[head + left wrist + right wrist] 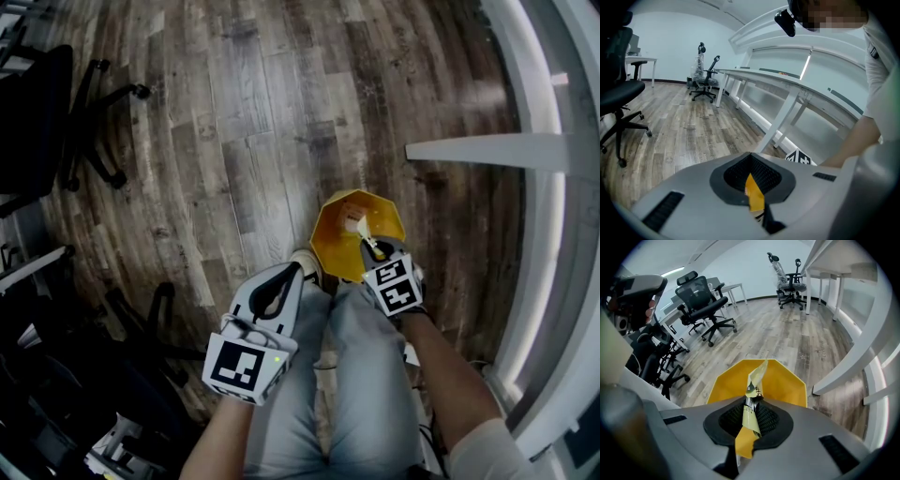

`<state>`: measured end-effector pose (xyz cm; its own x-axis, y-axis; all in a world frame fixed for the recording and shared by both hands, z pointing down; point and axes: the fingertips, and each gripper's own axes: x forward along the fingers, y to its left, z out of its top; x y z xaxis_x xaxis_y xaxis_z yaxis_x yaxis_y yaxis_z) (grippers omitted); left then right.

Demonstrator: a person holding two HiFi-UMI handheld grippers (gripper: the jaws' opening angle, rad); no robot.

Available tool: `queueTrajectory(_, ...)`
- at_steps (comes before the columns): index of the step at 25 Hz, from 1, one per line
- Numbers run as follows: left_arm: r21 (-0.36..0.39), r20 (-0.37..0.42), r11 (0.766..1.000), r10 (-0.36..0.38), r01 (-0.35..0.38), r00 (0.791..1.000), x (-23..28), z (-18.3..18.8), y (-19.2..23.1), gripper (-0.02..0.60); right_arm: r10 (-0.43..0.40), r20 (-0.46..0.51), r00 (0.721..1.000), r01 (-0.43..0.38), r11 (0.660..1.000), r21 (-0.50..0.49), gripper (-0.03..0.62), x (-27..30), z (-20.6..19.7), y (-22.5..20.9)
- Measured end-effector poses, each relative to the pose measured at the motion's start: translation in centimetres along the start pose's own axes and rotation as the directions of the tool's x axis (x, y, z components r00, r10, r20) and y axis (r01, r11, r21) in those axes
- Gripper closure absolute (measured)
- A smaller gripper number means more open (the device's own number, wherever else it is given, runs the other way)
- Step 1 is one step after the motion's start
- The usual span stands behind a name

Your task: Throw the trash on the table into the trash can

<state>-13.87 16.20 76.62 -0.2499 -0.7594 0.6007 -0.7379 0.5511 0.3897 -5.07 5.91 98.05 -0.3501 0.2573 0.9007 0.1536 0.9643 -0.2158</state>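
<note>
The yellow trash can (336,236) stands open on the wood floor just ahead of the person's knees. My right gripper (373,249) hangs over its near rim, pointing steeply down, shut on a twisted yellow-and-silver wrapper (755,380) that sticks up past the jaws in front of the trash can (785,380). My left gripper (292,274) is to the left of the can, above the person's left leg. In the left gripper view, the left gripper (753,186) is shut on a small yellow scrap of wrapper (755,198).
A white desk (487,150) with its legs runs along the right side. Black office chairs (37,122) stand at the left, and more chairs (701,303) farther off. The person's legs (366,375) fill the foreground, one shoe (307,262) next to the can.
</note>
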Motion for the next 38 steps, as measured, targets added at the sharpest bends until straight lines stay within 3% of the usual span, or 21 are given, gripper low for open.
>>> queueTrajectory(2,-0.004,-0.003,1.0,0.003,-0.003,1.0,0.0,-0.3,0.0,0.58,0.001,-0.014,1.0,-0.001,1.0,0.002,0.553,0.3,-0.3,-0.1)
queueTrajectory(3,-0.007,-0.004,1.0,0.003,-0.003,1.0,0.0,-0.4,0.0,0.581,0.005,-0.025,1.0,-0.005,1.0,0.007,0.504,0.5,-0.6,-0.1)
queueTrajectory(4,-0.01,-0.006,1.0,0.003,-0.003,1.0,0.1,-0.5,-0.1,0.58,0.009,-0.038,0.999,-0.008,1.0,0.01,0.413,0.7,-0.8,-0.1)
queueTrajectory(6,-0.013,-0.007,1.0,0.003,-0.003,1.0,0.1,-0.5,-0.2,0.58,0.003,-0.057,0.998,-0.003,1.0,-0.001,0.365,0.7,-1.2,-0.2)
queueTrajectory(16,-0.012,-0.002,1.0,0.006,-0.006,1.0,-0.3,0.2,-0.9,0.58,-0.023,-0.049,0.999,0.022,1.0,-0.008,0.336,-0.7,-1.5,-1.2)
queueTrajectory(22,-0.003,-0.003,1.0,-0.005,0.005,1.0,-1.8,2.1,-3.0,0.581,-0.025,-0.024,0.999,0.025,1.0,-0.011,0.336,-4.4,0.1,-0.8)
queueTrajectory(27,0.024,0.026,1.0,-0.007,0.007,1.0,-4.1,6.4,-5.1,0.58,-0.027,0.047,0.999,0.028,0.999,-0.015,0.342,-10.3,4.3,0.3)
queueTrajectory(34,0.067,0.028,0.997,-0.04,0.038,0.999,-8.2,12.0,-9.0,0.58,-0.044,0.267,0.963,0.037,0.999,0.032,0.507,-22.7,13.4,2.6)
queueTrajectory(38,0.111,0.022,0.993,-0.032,0.029,0.999,-10.3,14.5,-10.4,0.58,-0.027,0.377,0.926,0.009,0.999,0.049,0.543,-29.9,17.6,3.7)
